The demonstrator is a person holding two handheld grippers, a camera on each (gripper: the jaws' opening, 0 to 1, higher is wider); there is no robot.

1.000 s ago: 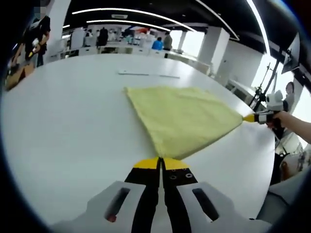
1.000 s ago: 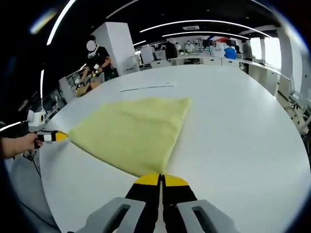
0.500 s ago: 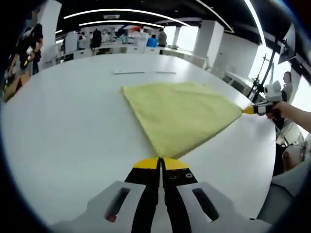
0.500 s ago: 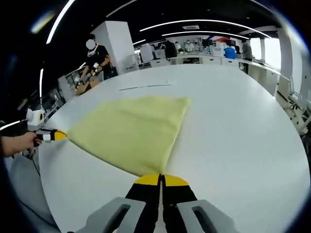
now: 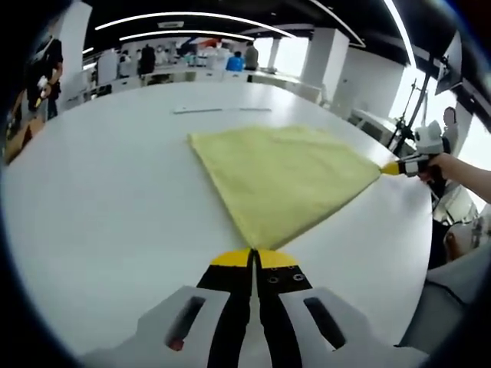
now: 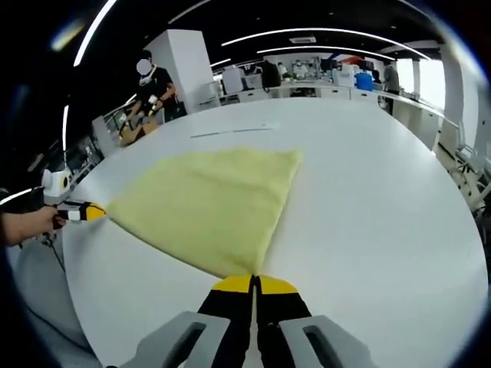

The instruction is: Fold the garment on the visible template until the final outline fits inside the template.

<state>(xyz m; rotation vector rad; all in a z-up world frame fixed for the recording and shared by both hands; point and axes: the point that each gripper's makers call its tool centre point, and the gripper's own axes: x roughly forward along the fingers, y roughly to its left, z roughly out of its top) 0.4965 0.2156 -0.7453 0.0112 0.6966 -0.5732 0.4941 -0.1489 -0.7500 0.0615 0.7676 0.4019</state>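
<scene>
A yellow cloth [image 5: 284, 178] lies spread on the white table [image 5: 107, 199], pulled taut between two corners. My left gripper [image 5: 253, 254] is shut on the cloth's near corner in the left gripper view. In the right gripper view my right gripper [image 6: 253, 280] is shut on another corner of the same yellow cloth [image 6: 211, 203]. Each gripper also appears in the other view: the right gripper [image 5: 393, 167] at the cloth's right tip, the left gripper [image 6: 93, 212] at its left tip, each held by a hand. A thin line marking [image 5: 221, 110] lies on the table beyond the cloth.
The white table [image 6: 383, 199] stretches wide on all sides of the cloth. People stand at desks in the background [image 5: 245, 57], and a person [image 6: 153, 92] stands off the table's far left. A tripod stand [image 5: 406, 126] rises beyond the table's right edge.
Both views have shifted slightly; the cloth sits a little lower and flatter over the table, still stretched between both grippers.
</scene>
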